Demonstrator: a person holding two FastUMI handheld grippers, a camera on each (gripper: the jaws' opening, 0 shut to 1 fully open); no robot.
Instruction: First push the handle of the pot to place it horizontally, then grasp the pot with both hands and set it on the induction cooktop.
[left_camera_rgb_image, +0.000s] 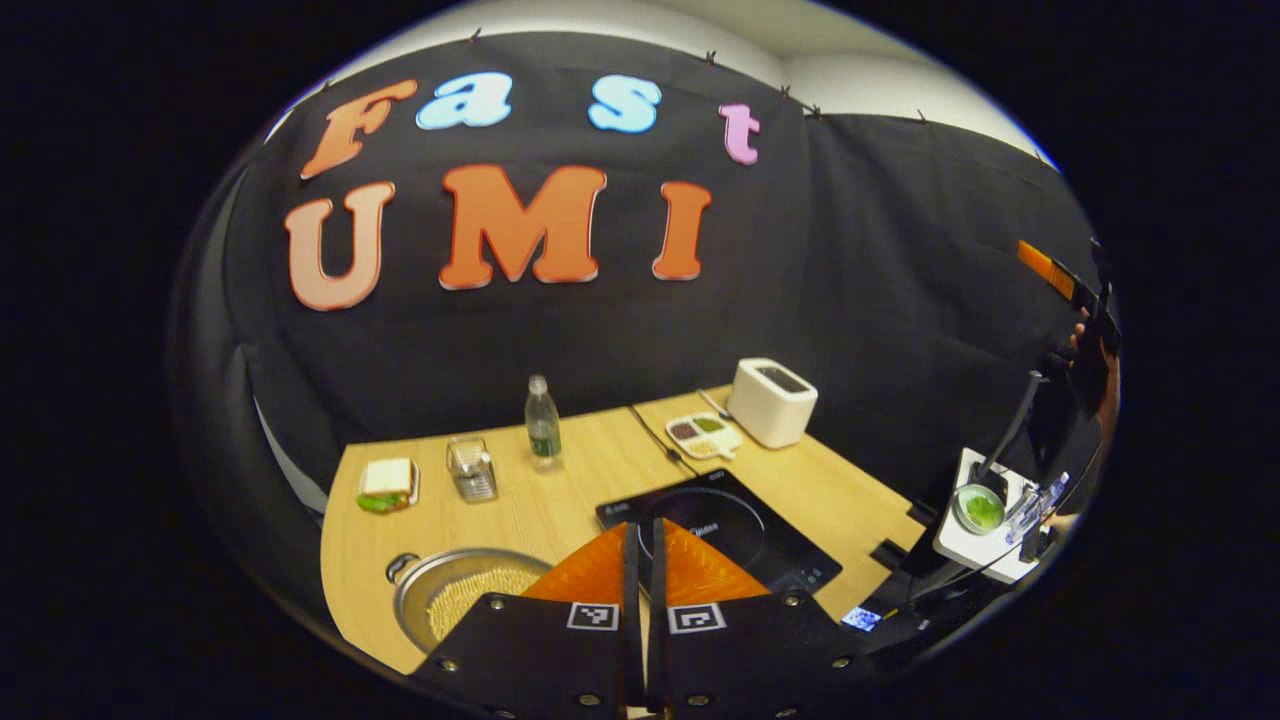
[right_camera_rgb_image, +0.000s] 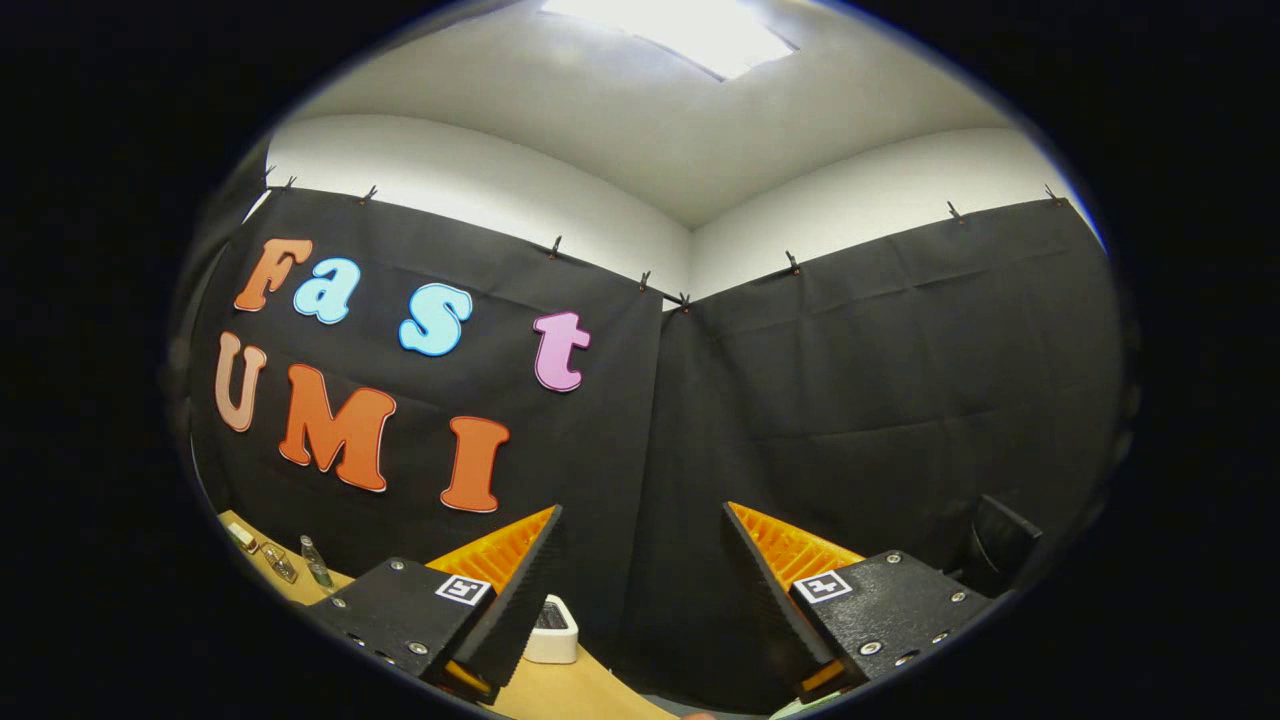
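Left claw pressed together above the round steel pot on the wooden table; right claw spread, aimed high. Best to nudge the pot's stub handle gently, from its side.

A shiny metal pot sits on a matt wood-grain table beside a glossy black cooktop.

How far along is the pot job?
Nothing looks done. The pot sits at the table's near corner, off the induction cooktop. Left tongs hover shut above the table; right tongs are open, raised toward the wall. Handle push and two-handed lift remain.
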